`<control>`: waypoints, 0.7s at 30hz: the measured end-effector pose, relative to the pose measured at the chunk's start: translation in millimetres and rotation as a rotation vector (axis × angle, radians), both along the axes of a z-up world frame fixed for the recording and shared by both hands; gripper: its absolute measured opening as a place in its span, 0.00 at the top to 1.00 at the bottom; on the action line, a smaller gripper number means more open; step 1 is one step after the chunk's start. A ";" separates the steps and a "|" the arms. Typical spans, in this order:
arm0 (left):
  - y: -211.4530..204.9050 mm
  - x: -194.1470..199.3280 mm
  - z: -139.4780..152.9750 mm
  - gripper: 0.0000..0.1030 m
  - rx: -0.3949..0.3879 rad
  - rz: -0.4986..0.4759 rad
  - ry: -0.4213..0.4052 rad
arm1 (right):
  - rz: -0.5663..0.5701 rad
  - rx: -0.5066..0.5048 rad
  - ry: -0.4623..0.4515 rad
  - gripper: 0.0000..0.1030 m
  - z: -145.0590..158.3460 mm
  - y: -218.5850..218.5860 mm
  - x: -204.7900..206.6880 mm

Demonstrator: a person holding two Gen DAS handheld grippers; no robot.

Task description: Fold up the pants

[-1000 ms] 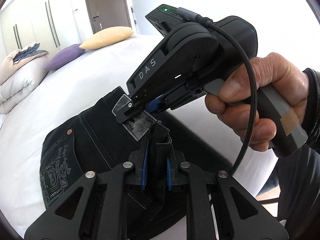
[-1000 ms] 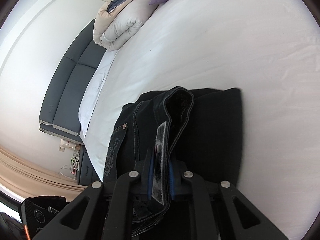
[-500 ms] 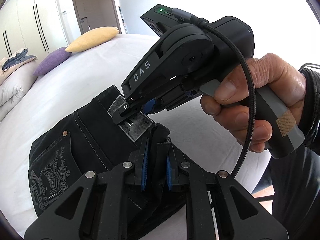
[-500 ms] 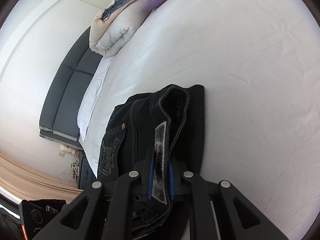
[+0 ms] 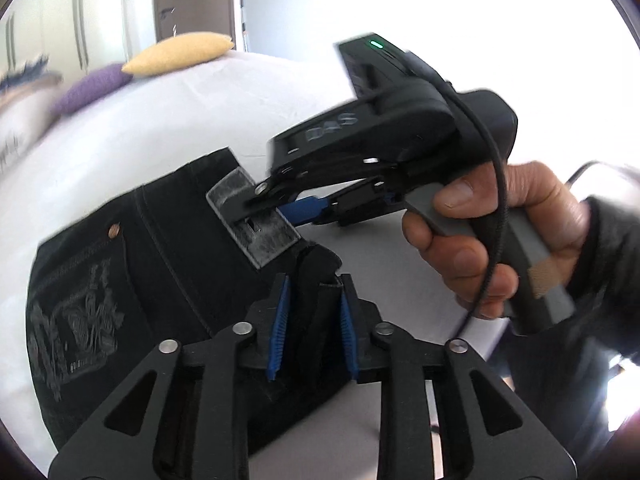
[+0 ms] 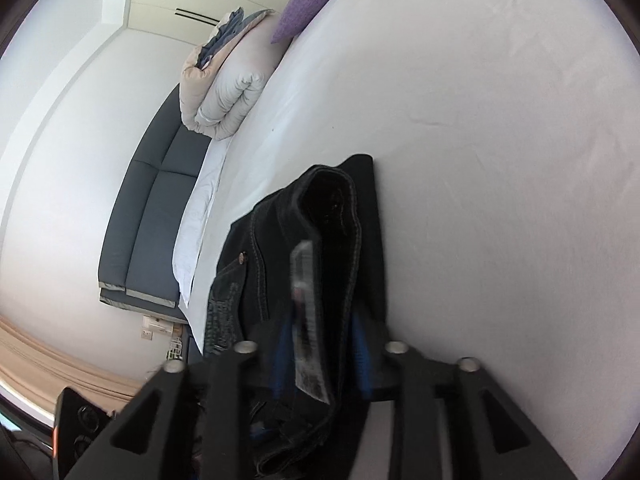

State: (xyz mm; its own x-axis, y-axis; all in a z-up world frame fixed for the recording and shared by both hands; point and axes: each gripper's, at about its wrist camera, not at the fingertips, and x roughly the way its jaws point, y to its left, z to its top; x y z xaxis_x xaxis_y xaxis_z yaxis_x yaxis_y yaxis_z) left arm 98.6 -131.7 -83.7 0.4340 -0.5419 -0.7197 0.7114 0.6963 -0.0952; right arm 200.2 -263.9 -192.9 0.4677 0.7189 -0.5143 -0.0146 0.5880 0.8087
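Nearest the left wrist lens, the left gripper has its blue pads pinched narrow on a thick bunched edge of the black pants. Just beyond it, the right gripper, held in the person's right hand, has its jaws closed on the waistband at the grey leather label. In the right wrist view the jaws look clamped on that same band, the label standing between blurred blue pads; the blur suggests motion. The pants hang bunched over the near edge of the white bed, back pocket with embroidery facing up. Judgement: the step in hand is carrying the gripped waistband over to lay a fold. To do it well, keep both grips level and evenly spaced so the band stays taut, lower it flat, release only once the denim rests on the sheet. Thick layers may slip from the pads. Far off lie a purple pillow, a yellow pillow and a rolled duvet.
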 end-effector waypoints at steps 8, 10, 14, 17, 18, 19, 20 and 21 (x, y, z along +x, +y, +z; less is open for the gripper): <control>104.7 41.0 31.1 0.74 -0.229 0.137 0.135 | -0.021 -0.017 -0.079 0.91 47.4 0.1 -30.7; 126.5 65.9 29.8 0.74 -0.247 0.187 0.156 | 0.032 -0.019 -0.085 0.92 49.9 17.4 -30.7; 159.0 134.0 14.9 0.74 -0.217 0.248 0.187 | 0.080 -0.056 -0.034 0.93 34.3 46.7 -23.3; 171.6 167.6 -8.5 0.82 -0.203 0.308 0.250 | 0.043 -0.087 0.053 1.00 8.8 43.5 -16.4; 177.4 176.0 -18.4 0.88 -0.199 0.325 0.277 | 0.027 -0.062 0.075 1.00 -0.9 38.0 -17.7; 182.0 181.8 -27.0 0.89 -0.203 0.332 0.297 | 0.014 -0.027 0.078 1.00 -7.5 32.9 -19.5; 185.4 181.8 -32.9 0.89 -0.204 0.333 0.302 | 0.011 -0.025 0.074 1.00 -9.1 32.2 -22.6; 186.6 178.5 -35.5 0.89 -0.194 0.329 0.293 | 0.010 -0.033 0.062 1.00 -9.2 32.6 -24.9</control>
